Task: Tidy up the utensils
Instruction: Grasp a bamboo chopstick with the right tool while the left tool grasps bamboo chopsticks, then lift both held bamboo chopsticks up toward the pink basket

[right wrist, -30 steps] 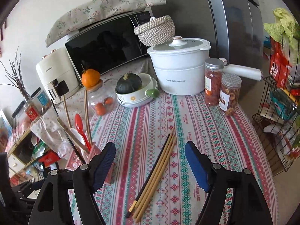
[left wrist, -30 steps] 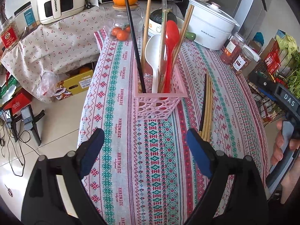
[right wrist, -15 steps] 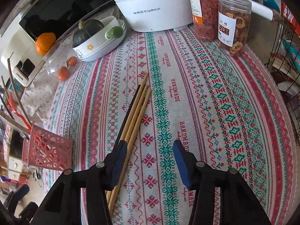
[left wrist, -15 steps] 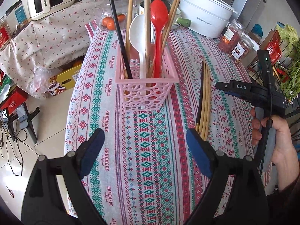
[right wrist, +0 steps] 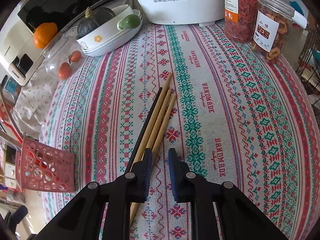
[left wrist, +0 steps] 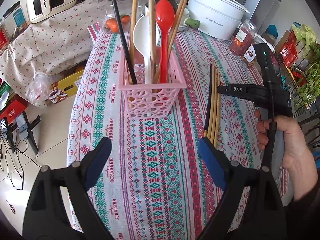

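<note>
Four loose chopsticks (left wrist: 212,102), one black and three of pale wood, lie side by side on the patterned tablecloth (left wrist: 156,160) of the bench in the left wrist view, just to the right of a pink basket (left wrist: 152,98). That basket stands upright and holds a white spoon (left wrist: 142,40), a red spoon (left wrist: 164,30), a black chopstick (left wrist: 122,32) and several wooden ones leaning at angles. The left tool (left wrist: 154,150) hangs above the cloth on the near side of the basket, its blue pads wide apart and holding nothing. To the right, a hand (left wrist: 288,150) grips the handle of the right tool, whose black body reaches over the cloth just right of the loose chopsticks; its fingers cannot be seen from here. Behind the basket stand a white cooker (left wrist: 216,18) and two jars (left wrist: 245,40).

From the right wrist view, the right tool (right wrist: 160,156) sits low over the near end of the loose chopsticks (right wrist: 158,116). Its pads stand a narrow gap apart with bare cloth between them, and the left pad lies over the bundle, so nothing is clamped. The pink basket (right wrist: 44,170) shows at the left edge, well apart from the chopsticks. Farther back are a stack of white bowls holding a dark squash (right wrist: 96,20), the cooker (right wrist: 180,2) and the jars (right wrist: 268,34).
</note>
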### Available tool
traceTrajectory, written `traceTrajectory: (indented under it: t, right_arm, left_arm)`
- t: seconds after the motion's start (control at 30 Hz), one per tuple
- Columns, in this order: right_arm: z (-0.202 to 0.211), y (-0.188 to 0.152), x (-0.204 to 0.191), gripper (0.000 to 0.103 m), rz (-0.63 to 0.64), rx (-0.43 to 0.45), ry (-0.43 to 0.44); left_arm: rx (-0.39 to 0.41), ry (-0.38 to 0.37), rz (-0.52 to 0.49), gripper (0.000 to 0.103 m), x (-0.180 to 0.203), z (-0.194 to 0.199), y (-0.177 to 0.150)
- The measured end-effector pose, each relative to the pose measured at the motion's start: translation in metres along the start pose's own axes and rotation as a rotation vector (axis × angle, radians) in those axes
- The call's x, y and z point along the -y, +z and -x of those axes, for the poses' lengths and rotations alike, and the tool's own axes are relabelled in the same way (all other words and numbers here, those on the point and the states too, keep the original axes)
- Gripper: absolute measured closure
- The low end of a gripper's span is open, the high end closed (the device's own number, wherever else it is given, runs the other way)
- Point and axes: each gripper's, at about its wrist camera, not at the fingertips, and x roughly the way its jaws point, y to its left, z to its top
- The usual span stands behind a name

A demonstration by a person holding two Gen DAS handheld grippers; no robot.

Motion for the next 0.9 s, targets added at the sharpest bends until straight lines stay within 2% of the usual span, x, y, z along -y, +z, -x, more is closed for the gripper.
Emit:
traceTrajectory:
  t: [0.13,0.2,0.37,0.47,0.53,0.6,0.67,0.73,0.83,0.9]
  right_arm:
    - [-0.002,-0.003,-0.017,0.090,0.101,-0.048,-0.120]
    - [-0.002,-0.004,-0.019,0.091,0.106,-0.070,-0.153]
    - [0.010,-0.007,0.013,0.097,0.019,-0.098,-0.087]
    - [0.026,-0.008,0.042,0.097,-0.030,-0.086,-0.048]
    - [0.039,-0.010,0.057,0.097,-0.044,-0.072,-0.033]
    - [0.051,-0.011,0.068,0.097,-0.056,-0.061,-0.021]
    - [0.060,-0.014,0.077,0.097,-0.059,-0.056,-0.009]
    - [0.066,-0.020,0.084,0.097,-0.058,-0.054,0.003]
    - [0.073,-0.029,0.098,0.097,-0.062,-0.064,0.026]
    - [0.076,-0.033,0.106,0.097,-0.068,-0.066,0.041]
  left_arm:
    - [0.011,0.006,-0.015,0.014,0.004,0.003,-0.001]
    - [0.020,0.008,-0.032,0.014,0.007,0.005,-0.002]
    - [0.064,-0.003,-0.117,0.014,0.027,0.017,-0.008]
    - [0.101,0.020,-0.188,0.019,0.051,0.019,-0.013]
    - [0.110,0.047,-0.253,0.035,0.071,0.013,-0.012]
    - [0.101,0.040,-0.305,0.047,0.090,0.003,-0.007]
    - [0.073,0.037,-0.321,0.059,0.105,-0.013,0.003]
    - [0.015,0.017,-0.300,0.078,0.116,-0.037,0.020]
    - [-0.055,0.025,-0.245,0.089,0.126,-0.072,0.050]
    - [-0.053,0.053,-0.223,0.090,0.129,-0.089,0.072]
